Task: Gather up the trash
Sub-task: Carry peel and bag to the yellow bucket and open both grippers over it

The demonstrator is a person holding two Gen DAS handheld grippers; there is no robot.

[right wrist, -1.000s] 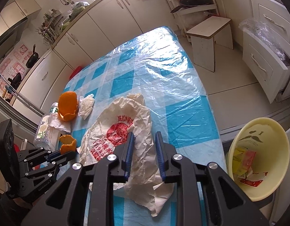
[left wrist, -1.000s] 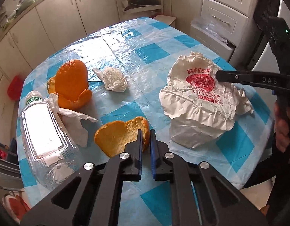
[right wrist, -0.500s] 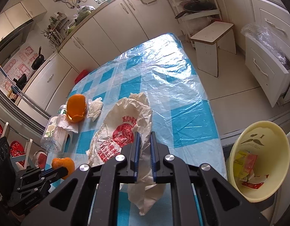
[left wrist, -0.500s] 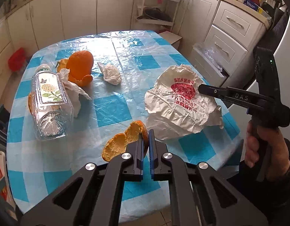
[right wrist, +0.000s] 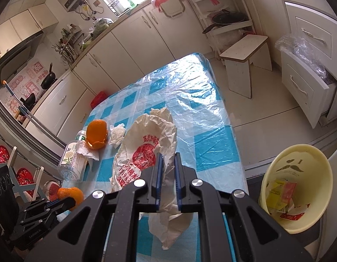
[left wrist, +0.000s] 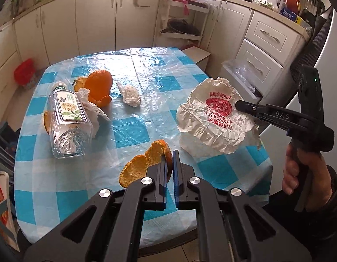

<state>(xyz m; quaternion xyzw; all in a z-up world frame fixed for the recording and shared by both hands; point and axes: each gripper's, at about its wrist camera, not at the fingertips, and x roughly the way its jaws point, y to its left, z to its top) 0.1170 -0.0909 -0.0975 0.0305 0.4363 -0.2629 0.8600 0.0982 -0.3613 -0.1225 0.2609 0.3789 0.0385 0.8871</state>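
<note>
My left gripper (left wrist: 170, 152) is shut on a piece of orange peel (left wrist: 144, 163), lifted clear of the blue-checked table (left wrist: 133, 131); the same peel (right wrist: 70, 194) shows in the right wrist view at lower left. My right gripper (right wrist: 167, 156) is shut on a crumpled white paper bag with red print (right wrist: 144, 150), raised off the table; the bag (left wrist: 214, 118) hangs from it in the left wrist view. Left on the table are a larger orange peel (left wrist: 98, 87), a tissue wad (left wrist: 130, 95), a crumpled napkin (left wrist: 92, 107) and a lying plastic bottle (left wrist: 68, 122).
A yellow bin (right wrist: 295, 187) holding wrappers stands on the floor right of the table. A white stool (right wrist: 245, 61) sits beyond the table's far corner. Cabinets ring the room, with an open drawer (right wrist: 308, 83) at right. A hand (left wrist: 299, 170) grips the right tool.
Both grippers have risen: the left carried the orange peel up off the table, and the right closed its jaws on the paper bag and lifted it.
</note>
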